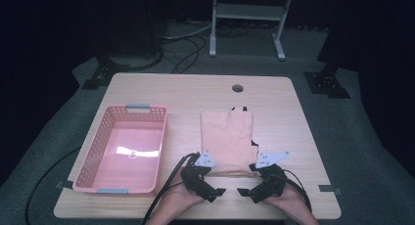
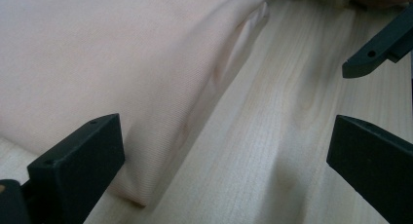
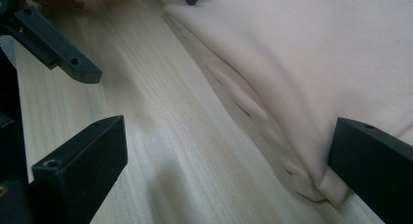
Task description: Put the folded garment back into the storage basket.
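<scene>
Pale wood-grain table (image 1: 288,117), rectangular with rounded corners, round cable hole (image 1: 237,88) near its far edge; grey carpet around it, a white metal stand (image 1: 248,19) beyond.

Folded cloth (image 1: 228,139): peach-pink, fine-woven, matte; roughly rectangular, lying flat at the table's middle, black trim showing at its far end. Near edge rounded and layered, with shallow creases along the fold in the right gripper view (image 3: 302,73); soft bulging corner in the left gripper view (image 2: 112,73).

Basket (image 1: 147,183): pink plastic, rectangular, perforated lattice walls, grey handles at both short ends, glossy floor; well left of the cloth.

Left gripper (image 1: 219,191): black, blocky, grey three-cornered plate on top; held at the cloth's near left corner, jaws spread wide, one jaw against the cloth's edge, nothing clamped.

Right gripper (image 1: 242,191): same build; at the cloth's near right corner, jaws likewise apart, one jaw by the corner, nothing held. Tips of the two face each other across bare wood.
</scene>
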Demonstrator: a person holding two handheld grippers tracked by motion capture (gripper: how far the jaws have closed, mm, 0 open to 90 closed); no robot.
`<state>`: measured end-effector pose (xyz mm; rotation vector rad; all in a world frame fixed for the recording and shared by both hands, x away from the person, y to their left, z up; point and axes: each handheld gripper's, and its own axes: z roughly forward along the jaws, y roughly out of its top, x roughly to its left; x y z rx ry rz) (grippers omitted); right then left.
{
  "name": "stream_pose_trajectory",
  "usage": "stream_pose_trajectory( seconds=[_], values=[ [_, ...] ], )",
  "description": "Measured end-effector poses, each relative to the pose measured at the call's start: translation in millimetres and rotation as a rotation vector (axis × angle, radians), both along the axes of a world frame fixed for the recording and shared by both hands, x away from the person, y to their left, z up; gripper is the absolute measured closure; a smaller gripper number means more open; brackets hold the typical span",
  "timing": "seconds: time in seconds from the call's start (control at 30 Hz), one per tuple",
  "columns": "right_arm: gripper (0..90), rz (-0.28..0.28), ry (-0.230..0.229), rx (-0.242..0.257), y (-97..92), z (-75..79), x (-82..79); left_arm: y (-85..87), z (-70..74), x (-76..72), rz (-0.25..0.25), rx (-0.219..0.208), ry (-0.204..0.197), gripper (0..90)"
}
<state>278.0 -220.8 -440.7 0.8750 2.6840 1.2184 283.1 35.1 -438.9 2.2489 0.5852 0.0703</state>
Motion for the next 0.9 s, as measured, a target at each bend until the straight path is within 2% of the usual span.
stream_pose_trajectory(
  seconds=[0.23,0.9],
  values=[
    [0.9,-0.003,-0.003,-0.02,2.5,0.6,-5.8,-0.6,0.8,-5.5,-0.006,0.012,0.002,0.0],
    [1.0,-0.004,-0.003,0.005,0.1,-0.9,-32.3,2.7,0.4,-27.8,-0.014,-0.012,0.023,0.0]
  ],
)
